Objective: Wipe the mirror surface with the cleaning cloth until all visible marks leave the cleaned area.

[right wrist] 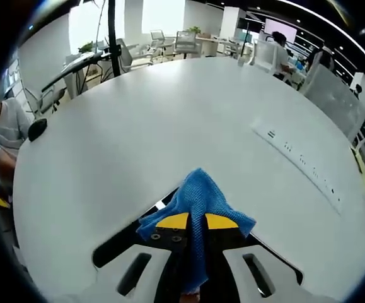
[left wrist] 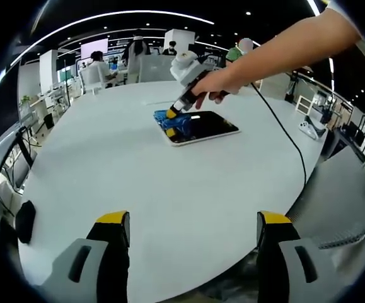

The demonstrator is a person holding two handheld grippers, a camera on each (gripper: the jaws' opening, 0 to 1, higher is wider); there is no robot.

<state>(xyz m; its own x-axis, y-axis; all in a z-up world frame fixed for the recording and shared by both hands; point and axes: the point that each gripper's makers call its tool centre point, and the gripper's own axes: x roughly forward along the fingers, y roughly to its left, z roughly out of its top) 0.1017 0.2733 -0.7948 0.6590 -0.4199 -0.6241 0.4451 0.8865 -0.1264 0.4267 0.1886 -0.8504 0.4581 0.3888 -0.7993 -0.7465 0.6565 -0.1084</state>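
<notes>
Right gripper [right wrist: 196, 222] pinched on blue cleaning cloth [right wrist: 195, 199], pressed at near end of mirror [left wrist: 198, 127] on white table [left wrist: 169, 189], left gripper [left wrist: 193, 221] wide and idle — risk: unbraced mirror sliding under strokes, or cloth bunching and missing marks.

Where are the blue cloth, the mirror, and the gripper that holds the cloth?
blue cloth [right wrist: 198, 196]: right gripper view, on its upper fold.
mirror [left wrist: 210, 125]: left gripper view, on its dark bare glass.
right gripper [right wrist: 196, 222]: right gripper view, between its yellow tips, shut on the cloth.
</notes>
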